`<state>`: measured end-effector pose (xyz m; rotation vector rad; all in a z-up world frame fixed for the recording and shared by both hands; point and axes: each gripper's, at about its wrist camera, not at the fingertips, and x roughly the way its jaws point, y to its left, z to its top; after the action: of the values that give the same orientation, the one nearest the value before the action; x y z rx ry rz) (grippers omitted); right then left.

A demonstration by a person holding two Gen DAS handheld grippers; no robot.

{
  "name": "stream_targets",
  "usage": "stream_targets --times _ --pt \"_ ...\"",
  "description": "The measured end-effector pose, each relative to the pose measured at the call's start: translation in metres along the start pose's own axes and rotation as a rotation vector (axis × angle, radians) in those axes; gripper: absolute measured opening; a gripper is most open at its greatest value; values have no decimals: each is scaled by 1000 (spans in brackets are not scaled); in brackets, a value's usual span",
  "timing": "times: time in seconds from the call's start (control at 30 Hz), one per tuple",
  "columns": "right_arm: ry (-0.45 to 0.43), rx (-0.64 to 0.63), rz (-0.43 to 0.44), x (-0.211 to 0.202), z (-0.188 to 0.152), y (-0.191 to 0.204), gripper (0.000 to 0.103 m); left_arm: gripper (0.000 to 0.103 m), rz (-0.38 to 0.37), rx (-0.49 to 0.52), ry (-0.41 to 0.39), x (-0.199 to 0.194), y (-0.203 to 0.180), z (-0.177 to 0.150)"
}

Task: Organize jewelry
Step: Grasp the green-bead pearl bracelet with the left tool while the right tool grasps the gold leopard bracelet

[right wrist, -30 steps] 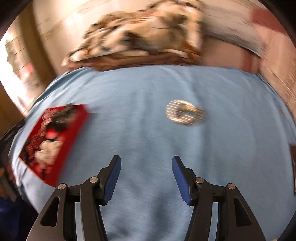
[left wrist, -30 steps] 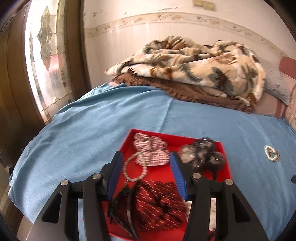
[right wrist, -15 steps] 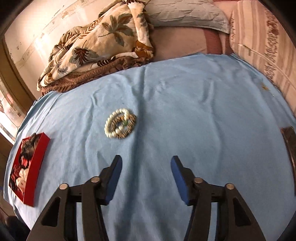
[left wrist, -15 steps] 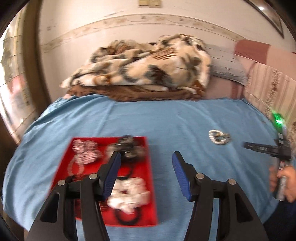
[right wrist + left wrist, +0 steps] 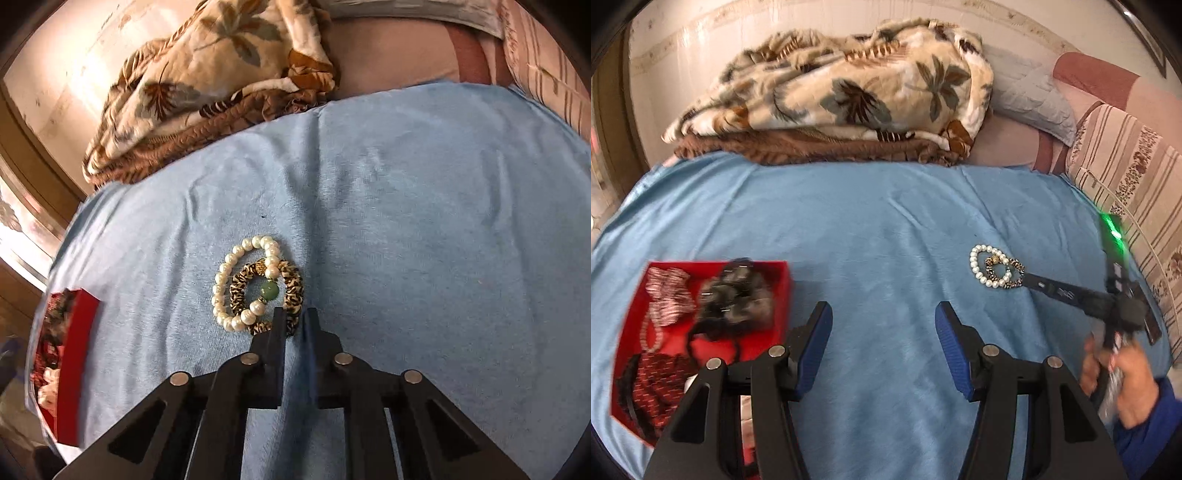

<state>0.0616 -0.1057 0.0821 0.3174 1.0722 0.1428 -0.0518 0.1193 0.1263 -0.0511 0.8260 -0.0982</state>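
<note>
A blue bed (image 5: 879, 229) fills my view. A red tray (image 5: 783, 280) of hair accessories sits at its left. My left gripper (image 5: 882, 332) hangs spread wide above the sheet. My right gripper (image 5: 294, 325) has pinched nearly closed on the leopard-print bracelet (image 5: 291, 291), which overlaps a pearl bracelet (image 5: 225, 273).

A blue sheet (image 5: 886, 236) covers the bed; a leaf-print blanket (image 5: 849, 88) lies folded on a brown blanket (image 5: 812, 149) by the wall; a grey pillow (image 5: 1030, 99) rests beside a striped cushion (image 5: 1126, 177).
</note>
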Motion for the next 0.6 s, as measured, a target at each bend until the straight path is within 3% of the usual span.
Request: stream_targets --times 0.17,0.2,0.27,0.33,0.37,0.4,0.53,0.6 --pt "6 -15 -155 -19 -7 -28 1 57 -49 -25 73 50 -24 18" --pt "-5 -2 -127 -22 -6 -34 4 57 -56 -25 78 58 -30 21" --pt "-23 43 11 -26 -3 -42 6 57 -62 -17 88 73 -42 28" --pt "-29 52 103 -23 1 -37 35 57 -71 5 107 94 -56 36" --pt "-43 39 115 -22 3 -32 55 57 -64 15 116 104 -62 39" --pt "-49 29 120 -19 4 -27 59 57 -60 22 123 110 -66 41" --pt "-35 10 144 -2 12 -15 56 55 -73 29 176 144 -79 49" --pt "-24 -13 116 9 15 -13 35 54 -73 16 195 158 -81 52"
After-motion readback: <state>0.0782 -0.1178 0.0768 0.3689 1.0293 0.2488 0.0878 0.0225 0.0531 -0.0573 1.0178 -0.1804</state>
